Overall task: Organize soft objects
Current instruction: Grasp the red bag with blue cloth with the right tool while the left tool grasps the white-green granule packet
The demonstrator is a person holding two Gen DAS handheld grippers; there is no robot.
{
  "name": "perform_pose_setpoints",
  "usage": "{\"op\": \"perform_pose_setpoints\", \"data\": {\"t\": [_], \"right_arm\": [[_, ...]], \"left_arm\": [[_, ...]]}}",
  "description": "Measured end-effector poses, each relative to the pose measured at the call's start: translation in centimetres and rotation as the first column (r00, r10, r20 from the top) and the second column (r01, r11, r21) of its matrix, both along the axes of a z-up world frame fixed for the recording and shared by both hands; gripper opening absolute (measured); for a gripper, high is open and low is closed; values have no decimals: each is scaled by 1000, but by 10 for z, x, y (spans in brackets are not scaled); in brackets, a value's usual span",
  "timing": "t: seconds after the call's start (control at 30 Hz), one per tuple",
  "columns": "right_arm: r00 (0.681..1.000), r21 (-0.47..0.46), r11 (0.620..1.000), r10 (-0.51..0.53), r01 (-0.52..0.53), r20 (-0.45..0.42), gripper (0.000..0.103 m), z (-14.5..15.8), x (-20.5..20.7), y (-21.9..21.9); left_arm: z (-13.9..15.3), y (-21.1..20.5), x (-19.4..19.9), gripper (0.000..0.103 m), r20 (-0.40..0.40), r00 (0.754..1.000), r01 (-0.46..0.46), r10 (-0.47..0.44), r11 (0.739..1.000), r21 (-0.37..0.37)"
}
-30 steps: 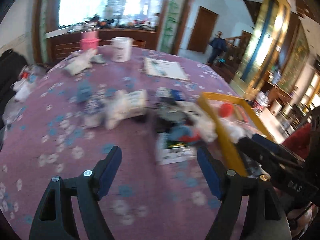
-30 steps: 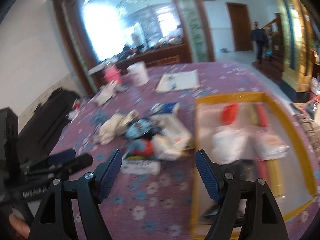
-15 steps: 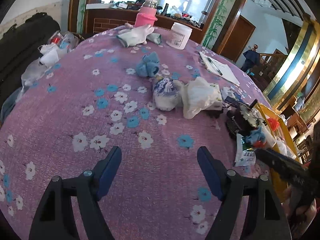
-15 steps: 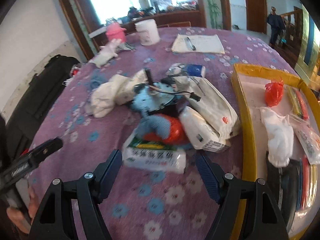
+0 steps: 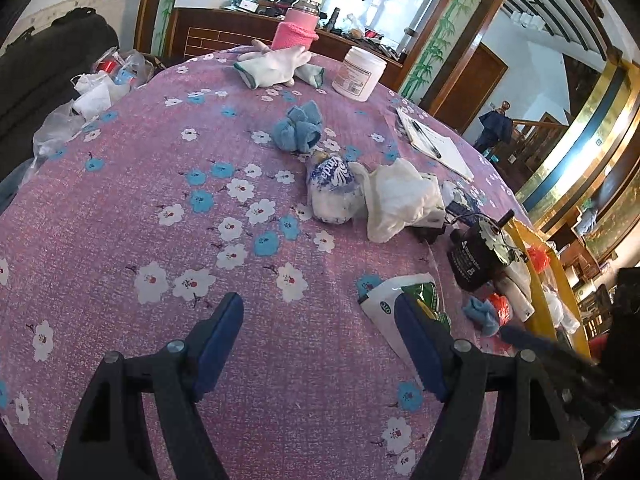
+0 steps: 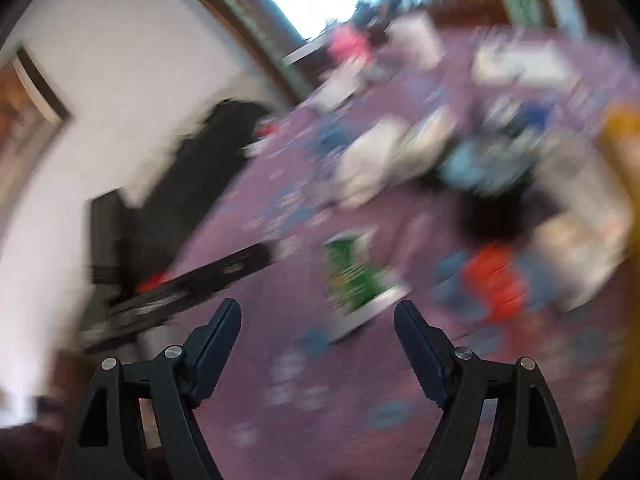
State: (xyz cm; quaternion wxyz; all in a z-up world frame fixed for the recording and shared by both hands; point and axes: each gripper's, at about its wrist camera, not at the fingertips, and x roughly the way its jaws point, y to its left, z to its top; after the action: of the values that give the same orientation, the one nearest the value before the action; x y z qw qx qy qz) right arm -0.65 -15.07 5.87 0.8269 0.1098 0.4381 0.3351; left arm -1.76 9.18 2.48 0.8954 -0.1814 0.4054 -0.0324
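My left gripper (image 5: 319,340) is open and empty, low over the purple flowered tablecloth (image 5: 140,220). Ahead of it lie a blue rolled cloth (image 5: 298,128), a blue-and-white tissue pack (image 5: 332,192) and a white crumpled cloth (image 5: 400,200). A green-and-white packet (image 5: 404,300) lies by its right finger. The right wrist view is motion-blurred. My right gripper (image 6: 318,336) is open and empty there, with the green packet (image 6: 356,280) just ahead and an orange and blue soft bundle (image 6: 496,280) to the right.
A yellow tray (image 5: 544,280) stands at the table's right edge. A black motor-like cylinder (image 5: 476,256) stands beside it. At the back are white gloves (image 5: 272,66), a pink bottle (image 5: 296,32), a white jar (image 5: 360,74) and a notebook (image 5: 436,144). Bags (image 5: 96,88) lie at left.
The left gripper has swung left away from the tray, then closer to the cloth. The right gripper is swinging left fast toward the green packet; its view is now blurred.
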Motion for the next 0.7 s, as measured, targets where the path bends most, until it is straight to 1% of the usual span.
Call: {"op": "perform_pose_setpoints", "data": {"t": [0.07,0.1,0.17,0.2,0.3,0.4,0.43,0.47,0.5,0.53,0.57,0.7], "right_arm": [[997,-93,995,-39,45,64,84,6,0,-4],[996,-137,989,-39,49,75,84,7,1,-4],[992,-245,966,-58,85,113,84,6,6,-7],[991,-280,956,-56,89,122,84,5,14,-7],[993,-374,925,-26,68,117,83,-9,28,-7],[994,-416,907,-24,67,108,83,-16,38,1],[994,-417,906,-32,73,105,80,-17,38,1],[992,-404,910,-52,93,112,68,-19,38,-1],[991,-421,900,-66,110,117,60,-21,36,2],[987,-456,879,-83,136,135,47,-24,35,3],[983,-457,875,-97,160,158,45,-24,34,0],[981,-385,907,-123,174,153,42,-21,36,-9]], "left_arm": [[-1,0,1,77,-8,1000,10,-10,1000,-6],[-1,-1,1,77,-10,1000,14,-14,1000,-8],[-2,-2,2,77,-15,1000,21,-21,1000,-9],[-2,-2,1,77,-15,1000,20,-20,1000,-8],[-3,-2,2,77,-11,1000,23,-23,1000,-7],[-4,-4,3,77,-14,1000,26,-26,1000,-1],[-4,-4,3,77,-16,1000,26,-26,1000,0],[-4,-4,3,77,-19,999,27,-27,1000,3],[-4,-4,3,77,-21,999,27,-27,1000,5],[-5,-5,4,77,-26,999,29,-29,1000,8],[-5,-6,4,77,-28,999,31,-31,999,11],[-5,-9,5,77,-34,999,29,-28,999,28]]}}
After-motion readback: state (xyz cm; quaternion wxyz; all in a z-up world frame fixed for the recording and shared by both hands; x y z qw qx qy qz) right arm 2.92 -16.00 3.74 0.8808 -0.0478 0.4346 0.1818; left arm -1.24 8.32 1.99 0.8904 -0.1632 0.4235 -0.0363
